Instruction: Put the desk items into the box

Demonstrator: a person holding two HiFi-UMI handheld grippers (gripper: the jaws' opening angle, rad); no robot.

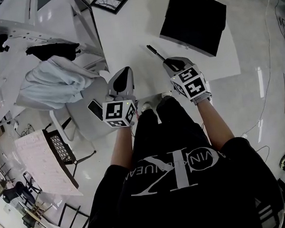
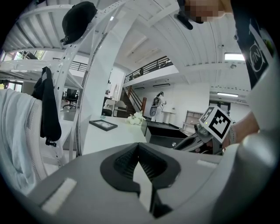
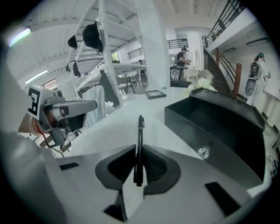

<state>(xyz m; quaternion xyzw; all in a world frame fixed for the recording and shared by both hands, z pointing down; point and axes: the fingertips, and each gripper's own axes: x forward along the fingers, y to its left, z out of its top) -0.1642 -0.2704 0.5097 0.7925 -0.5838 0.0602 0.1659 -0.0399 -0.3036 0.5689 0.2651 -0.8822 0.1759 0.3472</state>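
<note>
Marker cubes: each gripper carries a cube with black-and-white square patterns; there are no words on them.
Left gripper [image 2: 139, 151]: the jaws are pressed together with nothing between them. It hangs at the near edge of the bench [image 1: 126, 36], just right of a chair draped with a white cloth [image 1: 56, 83].
Shirt print: large pale letters run across the person's black shirt [image 1: 177, 177]. Seen upside down, only fragments such as "VIN K" can be read.
Pen [image 3: 140, 135]: it is black and slim. Its rear end is pinched between the right jaws and the rest points straight ahead over the bench, towards the far side.
Right gripper [image 3: 138, 153]: the jaws are closed down to the pen's width, one pad on each side of it.
Box [image 3: 218, 127]: it is black and open-topped, and stands on the bench to the right of the pen and farther off. The pen is outside it.
</note>
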